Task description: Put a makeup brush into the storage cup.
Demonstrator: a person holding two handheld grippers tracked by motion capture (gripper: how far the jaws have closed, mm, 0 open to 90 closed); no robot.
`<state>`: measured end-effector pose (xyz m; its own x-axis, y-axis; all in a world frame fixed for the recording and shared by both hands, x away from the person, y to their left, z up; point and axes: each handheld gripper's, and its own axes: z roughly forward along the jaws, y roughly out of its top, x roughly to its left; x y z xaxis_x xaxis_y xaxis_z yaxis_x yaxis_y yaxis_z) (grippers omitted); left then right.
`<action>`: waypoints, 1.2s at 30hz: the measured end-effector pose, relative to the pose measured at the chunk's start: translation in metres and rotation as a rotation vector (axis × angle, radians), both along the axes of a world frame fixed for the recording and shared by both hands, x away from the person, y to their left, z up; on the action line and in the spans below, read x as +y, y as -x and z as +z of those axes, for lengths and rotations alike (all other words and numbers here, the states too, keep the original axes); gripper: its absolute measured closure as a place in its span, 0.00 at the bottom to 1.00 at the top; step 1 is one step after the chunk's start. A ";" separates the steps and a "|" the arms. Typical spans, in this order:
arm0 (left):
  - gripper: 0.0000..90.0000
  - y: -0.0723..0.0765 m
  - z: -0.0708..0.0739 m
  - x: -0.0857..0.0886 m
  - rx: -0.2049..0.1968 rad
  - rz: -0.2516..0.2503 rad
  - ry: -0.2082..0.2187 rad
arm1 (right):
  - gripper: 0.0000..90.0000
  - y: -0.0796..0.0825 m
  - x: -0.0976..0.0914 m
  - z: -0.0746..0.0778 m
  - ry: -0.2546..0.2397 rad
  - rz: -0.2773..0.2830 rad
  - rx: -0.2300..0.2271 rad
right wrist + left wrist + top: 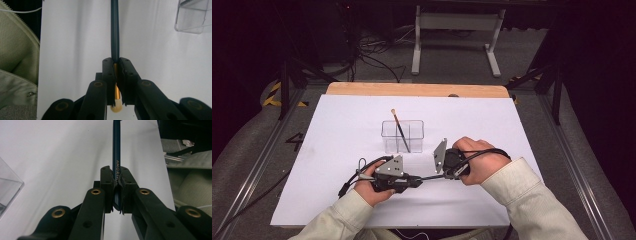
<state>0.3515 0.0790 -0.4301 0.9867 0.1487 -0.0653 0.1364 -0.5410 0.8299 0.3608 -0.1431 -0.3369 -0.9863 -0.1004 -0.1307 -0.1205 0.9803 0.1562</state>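
- Both grippers, left gripper [414,183] and right gripper [443,176], grasp one dark makeup brush [116,157] between clenched jaws, low over the tabletop [337,150].
- Keep it level; release one end before tilting.
- Behind stands the clear organizer box [402,136], already holding another brush [401,131].

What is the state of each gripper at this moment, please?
Left gripper: shut on the dark brush, at the plain end of its handle.
Right gripper: shut on the same brush, at its gold ferrule end.
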 end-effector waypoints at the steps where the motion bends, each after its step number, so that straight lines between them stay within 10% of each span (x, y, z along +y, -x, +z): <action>1: 0.92 0.000 -0.001 0.000 -0.001 0.000 -0.005 | 0.93 0.000 0.000 0.000 -0.002 -0.001 0.001; 24: 0.94 0.001 -0.003 -0.002 -0.031 -0.007 -0.052 | 0.93 0.000 0.001 -0.001 -0.006 0.001 -0.005; 36: 0.94 -0.004 -0.004 0.007 -0.024 0.038 -0.004 | 0.57 0.005 -0.010 0.014 -0.240 -0.052 -0.079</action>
<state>0.3558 0.0862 -0.4339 0.9817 0.1860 -0.0406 0.1365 -0.5390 0.8312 0.3555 -0.1535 -0.3227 -0.9752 -0.0064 -0.2214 -0.0917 0.9216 0.3772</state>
